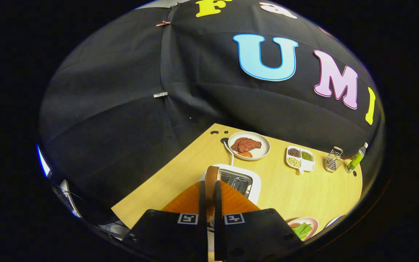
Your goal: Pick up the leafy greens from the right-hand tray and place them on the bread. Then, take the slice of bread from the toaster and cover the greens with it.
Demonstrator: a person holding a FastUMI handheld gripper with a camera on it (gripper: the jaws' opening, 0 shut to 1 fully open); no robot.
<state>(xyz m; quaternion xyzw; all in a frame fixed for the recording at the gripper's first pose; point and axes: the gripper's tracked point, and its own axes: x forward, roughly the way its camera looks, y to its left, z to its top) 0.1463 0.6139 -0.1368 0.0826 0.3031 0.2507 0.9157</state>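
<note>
While my gripper is clamped edge-on around the slice of bread, raised above the toaster on the counter, I judge it light, soft and crushable: moderate pressure, mid-slice hold.

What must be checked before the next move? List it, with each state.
1. Gripper shut on the bread slice: ok.
2. Slice out of the toaster, whose slots look empty: ok.
3. Greens on the base bread: cannot tell; some lie in the pink tray.
4. Where the base bread lies: cannot tell.
5. Orange board under the fingers: ok.
</note>
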